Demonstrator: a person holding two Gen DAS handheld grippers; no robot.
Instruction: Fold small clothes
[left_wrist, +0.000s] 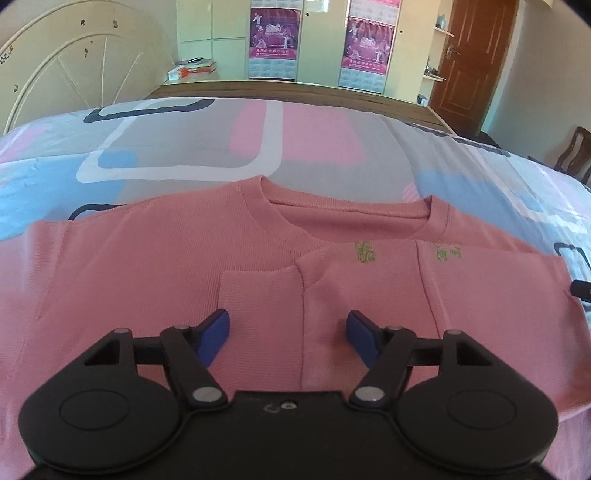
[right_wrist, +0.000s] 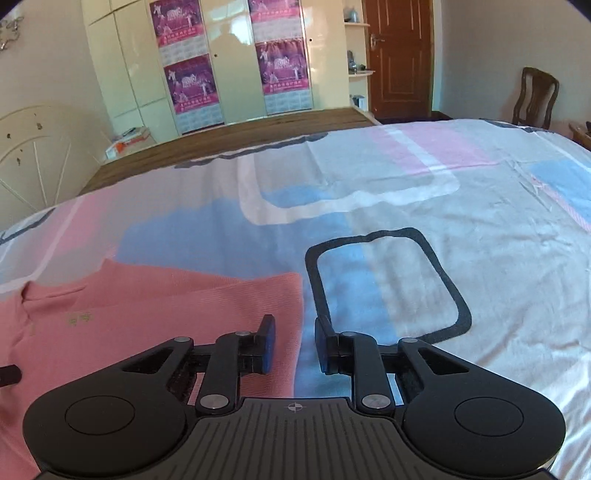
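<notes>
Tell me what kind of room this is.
Almost certainly a home bedroom: a pink top lies on a bed with a patterned bedsheet, beside a cream headboard and a wardrobe.

Both cameras sit low and close over the bed (left_wrist: 332, 147), facing the wardrobe (right_wrist: 229, 74) and door (right_wrist: 400, 55). The left view looks straight across the pink shirt (left_wrist: 147, 266) toward its collar. The right view sits beside the shirt's right edge, mostly over bedsheet. Both share the shirt, bed and far wall.
</notes>
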